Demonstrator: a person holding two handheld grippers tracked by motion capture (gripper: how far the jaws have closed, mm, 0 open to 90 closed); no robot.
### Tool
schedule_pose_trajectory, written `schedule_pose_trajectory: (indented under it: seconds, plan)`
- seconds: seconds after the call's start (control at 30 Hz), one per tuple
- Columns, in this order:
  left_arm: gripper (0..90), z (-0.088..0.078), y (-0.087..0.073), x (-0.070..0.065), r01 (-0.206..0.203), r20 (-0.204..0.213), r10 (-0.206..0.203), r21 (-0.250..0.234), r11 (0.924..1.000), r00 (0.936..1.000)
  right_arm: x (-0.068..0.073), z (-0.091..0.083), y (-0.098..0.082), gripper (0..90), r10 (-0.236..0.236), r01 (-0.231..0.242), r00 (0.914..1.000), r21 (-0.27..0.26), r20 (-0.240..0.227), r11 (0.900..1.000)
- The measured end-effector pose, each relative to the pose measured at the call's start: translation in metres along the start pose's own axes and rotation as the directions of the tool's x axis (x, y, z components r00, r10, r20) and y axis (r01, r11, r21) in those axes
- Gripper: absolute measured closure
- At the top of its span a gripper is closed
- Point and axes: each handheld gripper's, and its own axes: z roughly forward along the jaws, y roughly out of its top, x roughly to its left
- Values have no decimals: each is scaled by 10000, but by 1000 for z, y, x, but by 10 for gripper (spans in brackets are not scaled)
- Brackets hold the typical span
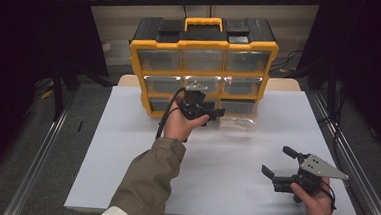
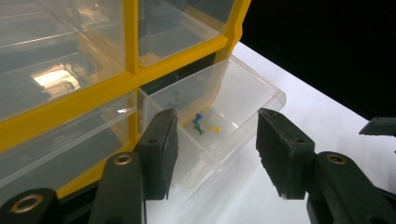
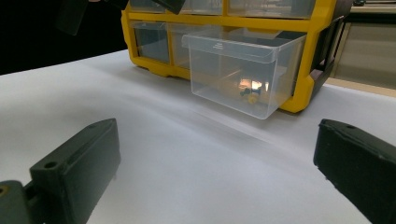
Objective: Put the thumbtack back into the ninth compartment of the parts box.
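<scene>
A: What can be said of the surface and the room?

B: A white table top [image 1: 215, 159] is seen, with dark curtains hung at nine and three o'clock and metal rails laid along the grey floor. A yellow organiser [image 1: 202, 63] with clear drawers is stood at the table's twelve o'clock edge.

A: What is hidden or hard to make out?

B: The bottom-right drawer [image 2: 219, 121] is pulled out onto the table. In the high view its clear walls are barely made out behind the left gripper [image 1: 213, 110]. Small pieces [image 2: 201, 123], blue, green and yellow, are seen on its floor, but their kind cannot be told.

A: And the jaws?

B: The left gripper's jaws are set about half open, one on each side of the drawer's front; nothing is pressed or held. The right gripper [image 1: 280, 163] is rested at five o'clock, well apart from the organiser, its jaws spread wide over bare table, with nothing between them.
</scene>
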Motion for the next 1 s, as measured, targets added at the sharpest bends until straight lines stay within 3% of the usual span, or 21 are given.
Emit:
schedule_pose_trajectory:
  seconds: [0.47, 1.0]
  plan:
    - [335, -24, -19, 5, 259, -185, -270, -557, 9981, 9995, 1, 2, 1, 0, -40, 40, 10000, -2, 31, 10000]
    - [190, -41, -40, 7, 71, -301, -103, -1071, 9942, 9995, 1, 2, 1, 0, 2, -2, 9999, -3, 107, 10000]
